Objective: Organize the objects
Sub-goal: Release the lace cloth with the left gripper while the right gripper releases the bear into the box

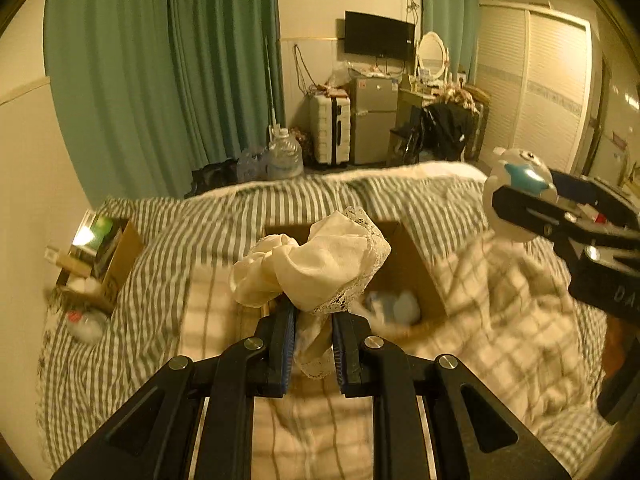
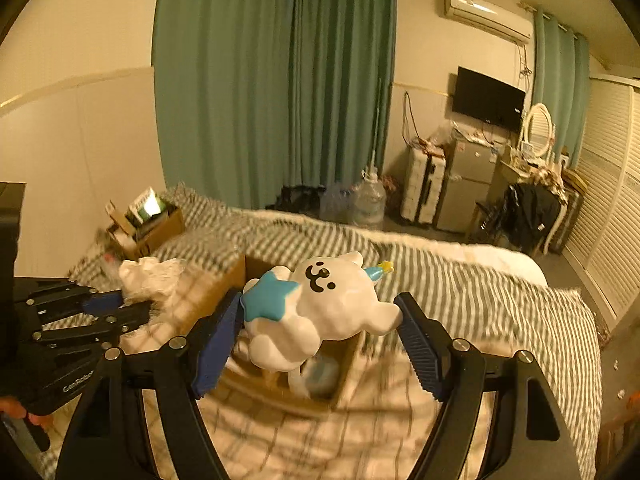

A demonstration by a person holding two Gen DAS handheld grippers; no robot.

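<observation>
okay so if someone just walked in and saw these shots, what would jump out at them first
A white toy with a blue star, held between the right gripper's fingers above an open box on the bed. Next, the left gripper pinching a cream lace cloth over the same box. Behind, green curtains fill the wall.

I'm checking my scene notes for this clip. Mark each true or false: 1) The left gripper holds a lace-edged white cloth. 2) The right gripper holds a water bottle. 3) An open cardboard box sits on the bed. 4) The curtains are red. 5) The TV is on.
1) True: the left gripper is shut on the lace-edged white cloth.
2) False: the right gripper holds a white toy figure with a blue star.
3) True: the cardboard box sits open on the striped bed.
4) False: the curtains are green.
5) False: the TV screen is dark.
</observation>
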